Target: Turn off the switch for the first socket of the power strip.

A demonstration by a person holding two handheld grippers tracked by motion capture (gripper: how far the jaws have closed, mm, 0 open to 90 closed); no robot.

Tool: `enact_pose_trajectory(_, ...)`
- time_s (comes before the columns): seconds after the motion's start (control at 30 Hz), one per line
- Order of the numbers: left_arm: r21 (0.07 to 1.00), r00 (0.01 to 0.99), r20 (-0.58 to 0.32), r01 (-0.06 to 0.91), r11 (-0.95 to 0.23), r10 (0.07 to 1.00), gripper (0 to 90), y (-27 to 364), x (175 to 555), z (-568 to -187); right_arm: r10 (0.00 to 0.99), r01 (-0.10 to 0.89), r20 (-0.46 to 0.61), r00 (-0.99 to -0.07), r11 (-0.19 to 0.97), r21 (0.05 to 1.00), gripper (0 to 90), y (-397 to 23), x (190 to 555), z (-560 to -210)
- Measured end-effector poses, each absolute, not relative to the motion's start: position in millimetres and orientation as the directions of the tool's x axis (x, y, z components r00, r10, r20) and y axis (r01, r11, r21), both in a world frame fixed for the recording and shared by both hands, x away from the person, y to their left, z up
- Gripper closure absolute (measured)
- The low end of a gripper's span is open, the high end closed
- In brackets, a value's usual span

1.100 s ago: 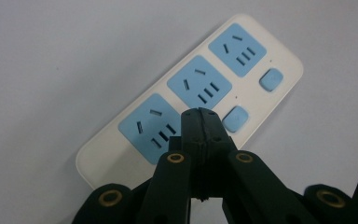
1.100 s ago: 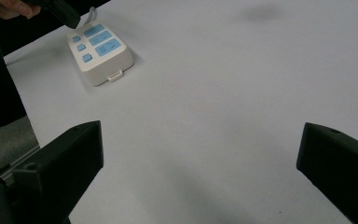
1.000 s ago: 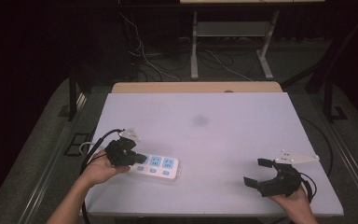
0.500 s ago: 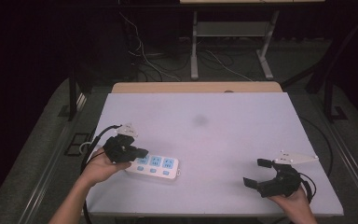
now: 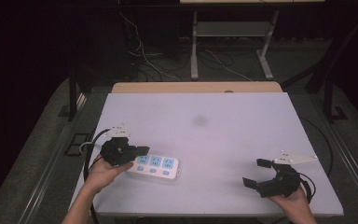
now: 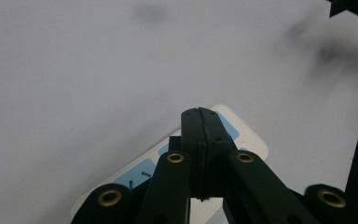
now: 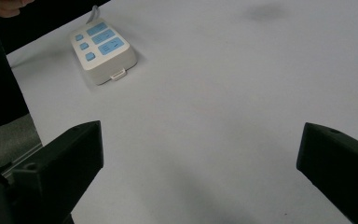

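power strip partly hidden behind left gripper, its cord unclear

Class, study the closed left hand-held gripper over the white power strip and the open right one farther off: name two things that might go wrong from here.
1. The left hand-held gripper, jaws shut, is over the near-left end of the power strip; nothing pins the strip, so a press could slide it on the smooth table.
2. The strip's cable loops off the left edge beside the gripper's own cable; they could snag. The right hand-held gripper sits open, too far off to steady it.
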State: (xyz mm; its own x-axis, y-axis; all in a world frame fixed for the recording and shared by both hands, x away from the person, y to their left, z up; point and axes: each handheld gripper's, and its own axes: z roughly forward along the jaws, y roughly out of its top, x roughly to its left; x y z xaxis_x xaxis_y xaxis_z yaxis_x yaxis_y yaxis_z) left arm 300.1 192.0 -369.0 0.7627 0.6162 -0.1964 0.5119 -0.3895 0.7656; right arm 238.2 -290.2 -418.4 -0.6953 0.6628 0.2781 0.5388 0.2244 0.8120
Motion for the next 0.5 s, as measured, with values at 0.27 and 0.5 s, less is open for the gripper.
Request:
enact_pose_trajectory(0.27, 0.812, 0.746, -0.231, 0.501, -0.299, 0.625, 89.2, 195.7, 290.3, -371.5, 0.662, 0.537, 0.276, -0.697, 0.226, 0.812, 0.3, -290.2, 238.2, -418.5)
enact_pose_trajectory(0.5, 0.836, 0.74, -0.248, 0.489, -0.247, 0.625, 89.0, 195.1, 279.9, -379.0, 0.661, 0.539, 0.277, -0.697, 0.227, 0.811, 0.3, -289.6, 237.9, -418.5)
